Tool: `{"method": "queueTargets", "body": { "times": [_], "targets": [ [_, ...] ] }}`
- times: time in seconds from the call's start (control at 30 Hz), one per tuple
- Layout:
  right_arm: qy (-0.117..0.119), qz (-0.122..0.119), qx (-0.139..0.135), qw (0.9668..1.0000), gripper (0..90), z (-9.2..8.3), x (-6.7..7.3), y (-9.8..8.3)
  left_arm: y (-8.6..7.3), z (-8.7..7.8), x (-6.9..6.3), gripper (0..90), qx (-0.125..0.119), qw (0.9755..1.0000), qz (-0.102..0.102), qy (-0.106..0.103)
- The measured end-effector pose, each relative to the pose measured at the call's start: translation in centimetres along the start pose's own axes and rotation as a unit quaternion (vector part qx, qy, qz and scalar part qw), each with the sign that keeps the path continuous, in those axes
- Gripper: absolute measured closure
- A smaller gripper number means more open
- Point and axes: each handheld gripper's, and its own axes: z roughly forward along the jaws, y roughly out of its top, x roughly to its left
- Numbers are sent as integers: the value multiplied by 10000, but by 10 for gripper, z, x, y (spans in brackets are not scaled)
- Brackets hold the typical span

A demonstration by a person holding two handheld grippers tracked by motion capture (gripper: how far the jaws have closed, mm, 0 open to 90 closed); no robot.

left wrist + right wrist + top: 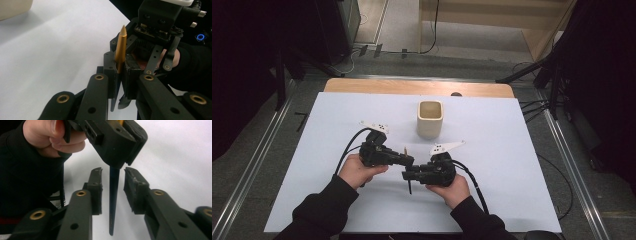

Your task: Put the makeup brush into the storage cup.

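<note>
My left gripper (119,72) clenched on the pen (120,50); right gripper (113,192) released, jaws either side of its dark shaft, not touching.

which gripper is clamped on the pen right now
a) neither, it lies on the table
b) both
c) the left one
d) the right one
c: the left gripper has its jaws shut on the pen with the gold tip sticking out, while the right gripper stands with its jaws either side of the dark shaft, gaps visible, not pressing on it.
</note>
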Motion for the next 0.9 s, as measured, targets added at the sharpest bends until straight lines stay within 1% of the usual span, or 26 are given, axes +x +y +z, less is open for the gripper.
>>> {"method": "queueTargets", "body": {
  "times": [0.1,0.23,0.57,0.63,0.67,0.7,0.77,0.8,0.9],
  "targets": [
    [30,21,-10,10000,762,1,0,0,0,2,-2,834,-19,10000,16,37],
    [18,52,18,10000,829,0,0,0,0,3,-2,833,-36,10000,4,-8],
    [-15,104,50,9999,833,1,0,0,-1,4,-1,831,-34,10000,11,6],
    [-15,111,66,9999,833,1,0,0,-1,3,-1,822,-24,10000,21,49],
    [-14,120,75,9999,833,1,0,0,-1,3,-1,779,-18,10000,7,80],
    [-14,120,75,9999,833,1,0,0,-1,3,0,779,-7,10000,-11,94],
    [-36,130,101,9999,833,1,0,0,-1,3,0,708,-35,10000,-3,93],
    [-36,130,101,9999,833,1,0,0,-1,2,1,708,-28,9999,-2,120],
    [-46,180,157,9997,833,2,0,0,-1,1,1,653,-43,9999,10,142]
  ]
}}
